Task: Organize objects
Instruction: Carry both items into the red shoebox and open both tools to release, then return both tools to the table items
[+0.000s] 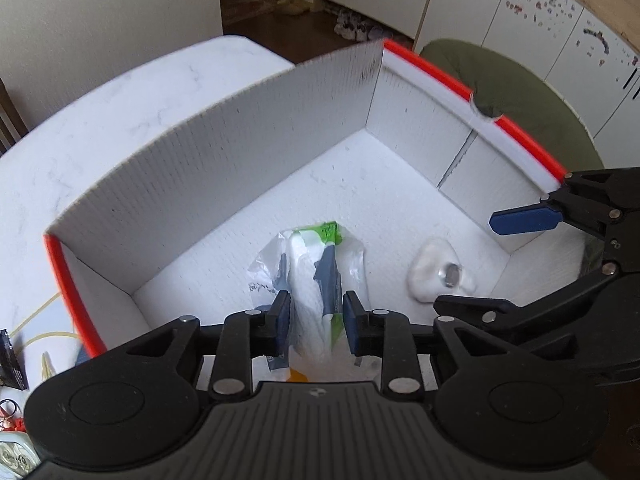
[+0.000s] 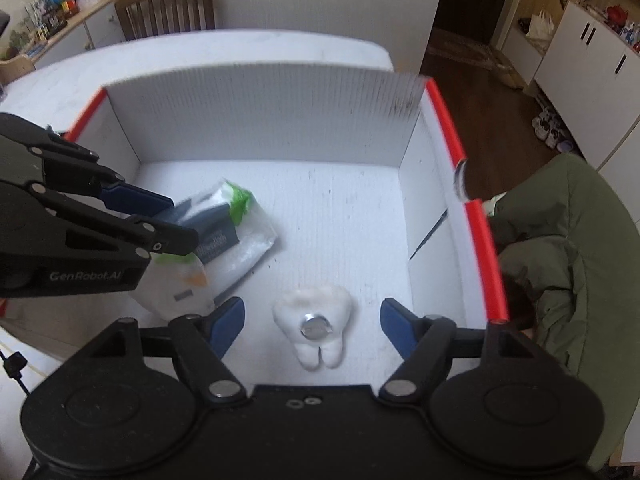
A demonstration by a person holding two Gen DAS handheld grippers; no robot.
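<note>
A white box with red rims point(image 1: 224, 148) stands on the white table; it also shows in the right wrist view point(image 2: 272, 120). My left gripper point(image 1: 316, 316) is shut on a plastic packet with green and dark print point(image 1: 316, 264), holding it inside the box; the packet also shows in the right wrist view point(image 2: 240, 236). A white tooth-shaped plush with a metal disc point(image 2: 316, 328) lies on the box floor, also in the left wrist view point(image 1: 436, 272). My right gripper point(image 2: 312, 320) is open, its fingers on either side of the plush and above it.
A green jacket point(image 2: 580, 248) lies over a seat to the right of the box. A wooden chair point(image 2: 168, 8) stands behind the table. Small items and a yellow cord point(image 1: 36, 340) lie on the table left of the box.
</note>
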